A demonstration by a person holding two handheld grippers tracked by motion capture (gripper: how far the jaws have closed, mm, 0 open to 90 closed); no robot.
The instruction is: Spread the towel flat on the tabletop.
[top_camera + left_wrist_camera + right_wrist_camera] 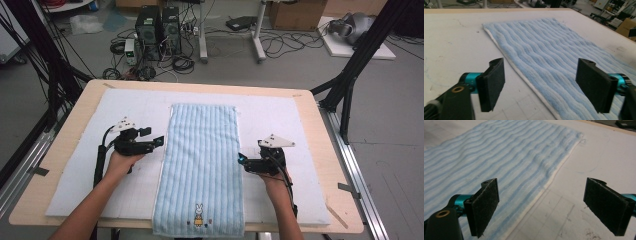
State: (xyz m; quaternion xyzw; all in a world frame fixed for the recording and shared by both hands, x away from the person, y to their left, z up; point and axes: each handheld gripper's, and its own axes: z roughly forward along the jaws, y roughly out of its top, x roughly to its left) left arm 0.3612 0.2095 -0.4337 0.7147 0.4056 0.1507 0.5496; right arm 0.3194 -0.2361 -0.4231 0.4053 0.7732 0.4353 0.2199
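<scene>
Towel (202,165) lies flat down the middle of my pad (75,165), long axis running from 12 to 6 o'clock, its near end hanging just over the table (327,125) edge at 6. It is pale blue with lengthwise ribs and a white edging. Near the 6 o'clock end I can make out a small embroidered rabbit (199,214) in an orange dress; I can read no lettering, brand or label on it anywhere.

My left gripper (159,140) sits at about 9 o'clock of the towel, just off its long edge, jaws pointing toward the cloth. In the left gripper view its jaws stand spread wide, nothing between the pads; the towel's (554,57) white edge runs on the pad (451,45) under the gap between them, well clear of both pads.

My right gripper (241,161) is at about 3 o'clock of the towel, its tips right at the opposite long edge. In the right gripper view the jaws are likewise spread, holding nothing; the towel's (499,160) edge passes beneath the gap, with a slight ruck in the ribs close to that edge. The bare pad (586,162) there shows faint pencil lines and scuffs, none of them legible.

Both hands (120,165) (275,182) come in from 6 o'clock.

Beyond the table, at 12 o'clock on the floor, stand two dark computer towers (158,27) amid cables; any markings are too small to read.
</scene>
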